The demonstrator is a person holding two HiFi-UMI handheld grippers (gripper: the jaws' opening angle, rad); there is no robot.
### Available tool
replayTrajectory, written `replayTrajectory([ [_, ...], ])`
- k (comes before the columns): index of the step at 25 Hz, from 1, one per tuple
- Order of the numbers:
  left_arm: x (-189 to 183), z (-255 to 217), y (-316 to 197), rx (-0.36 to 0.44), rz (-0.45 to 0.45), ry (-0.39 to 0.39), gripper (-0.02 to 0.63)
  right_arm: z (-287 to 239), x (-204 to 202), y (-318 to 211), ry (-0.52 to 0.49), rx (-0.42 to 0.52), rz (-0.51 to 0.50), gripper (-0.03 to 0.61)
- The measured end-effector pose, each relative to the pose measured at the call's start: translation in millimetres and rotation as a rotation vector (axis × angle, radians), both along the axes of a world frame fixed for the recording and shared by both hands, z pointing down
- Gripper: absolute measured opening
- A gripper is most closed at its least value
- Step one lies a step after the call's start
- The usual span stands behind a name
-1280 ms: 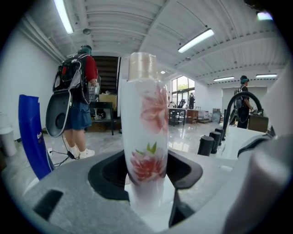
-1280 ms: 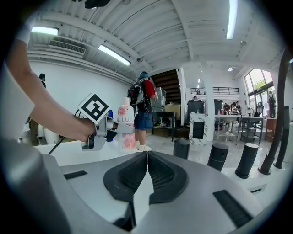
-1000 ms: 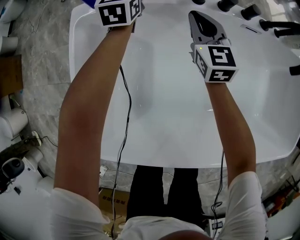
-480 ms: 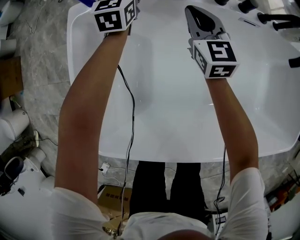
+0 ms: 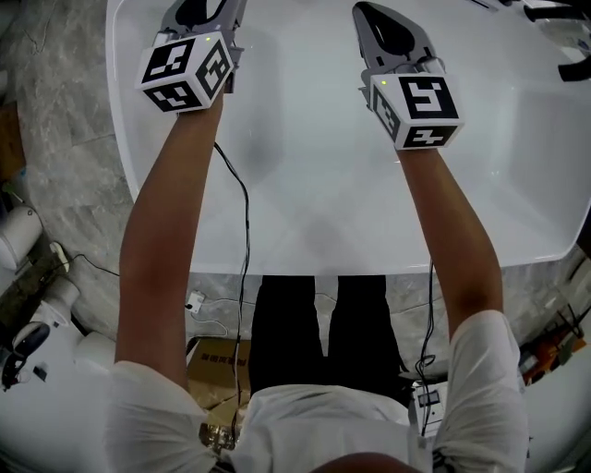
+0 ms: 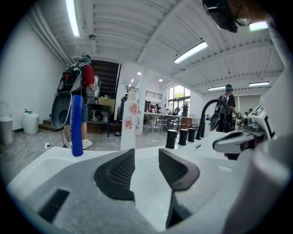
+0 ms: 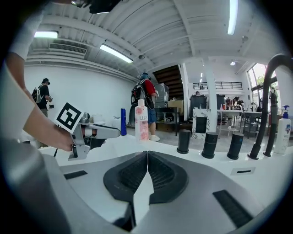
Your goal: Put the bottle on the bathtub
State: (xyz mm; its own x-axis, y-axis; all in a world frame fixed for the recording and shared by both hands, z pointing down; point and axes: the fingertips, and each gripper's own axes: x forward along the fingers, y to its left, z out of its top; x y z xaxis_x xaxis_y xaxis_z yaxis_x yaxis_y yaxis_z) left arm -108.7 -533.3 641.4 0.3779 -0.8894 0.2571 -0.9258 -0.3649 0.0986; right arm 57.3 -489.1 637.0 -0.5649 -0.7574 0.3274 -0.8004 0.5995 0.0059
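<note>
A slim blue bottle (image 6: 77,125) and a white bottle with pink flowers (image 6: 129,119) stand upright on the far rim of the white bathtub (image 5: 323,185). The right gripper view shows the same white bottle (image 7: 142,121) and blue bottle (image 7: 123,121). My left gripper (image 6: 146,157) is open and empty, well short of both bottles. In the head view the left gripper (image 5: 201,11) is at the top left. My right gripper (image 5: 383,28) hovers over the tub, its jaws shut with nothing between them. Neither bottle appears in the head view.
Three black knobs (image 7: 183,140) and a curved black faucet (image 7: 270,91) stand along the tub's far right rim, beside a pump bottle (image 7: 284,130). People stand in the hall behind. White fixtures (image 5: 28,369) and cables lie on the floor at the left.
The left gripper has drawn back from the far rim towards me, so its jaws now show. The right gripper has stayed over the tub. The blue thing at the top edge has left the head view.
</note>
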Motion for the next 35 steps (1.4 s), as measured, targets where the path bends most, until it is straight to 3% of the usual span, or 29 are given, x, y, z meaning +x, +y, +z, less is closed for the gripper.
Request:
replayTrajectory([
  [6, 23, -44, 89, 0.047, 0.117, 0.003, 0.089, -36, 4, 68, -0.027, -0.023, -0.028, 0.014],
  [10, 40, -95, 141, 0.069, 0.16, 0.045, 0.054, -76, 12, 114, -0.048, -0.031, -0.039, 0.014],
  [15, 39, -137, 199, 0.037, 0.183, 0.126, 0.021, -129, 18, 159, -0.139, -0.081, 0.019, 0.014],
  [23, 26, -228, 272, 0.016, 0.156, 0.129, 0.017, -246, 52, 222, -0.158, -0.019, 0.038, 0.014],
  [31, -1, -310, 311, 0.043, 0.122, 0.123, 0.017, -375, 95, 238, -0.182, 0.148, 0.046, 0.014],
  [35, -11, -355, 329, 0.084, 0.124, 0.121, 0.017, -436, 115, 250, -0.259, 0.214, 0.041, 0.014],
])
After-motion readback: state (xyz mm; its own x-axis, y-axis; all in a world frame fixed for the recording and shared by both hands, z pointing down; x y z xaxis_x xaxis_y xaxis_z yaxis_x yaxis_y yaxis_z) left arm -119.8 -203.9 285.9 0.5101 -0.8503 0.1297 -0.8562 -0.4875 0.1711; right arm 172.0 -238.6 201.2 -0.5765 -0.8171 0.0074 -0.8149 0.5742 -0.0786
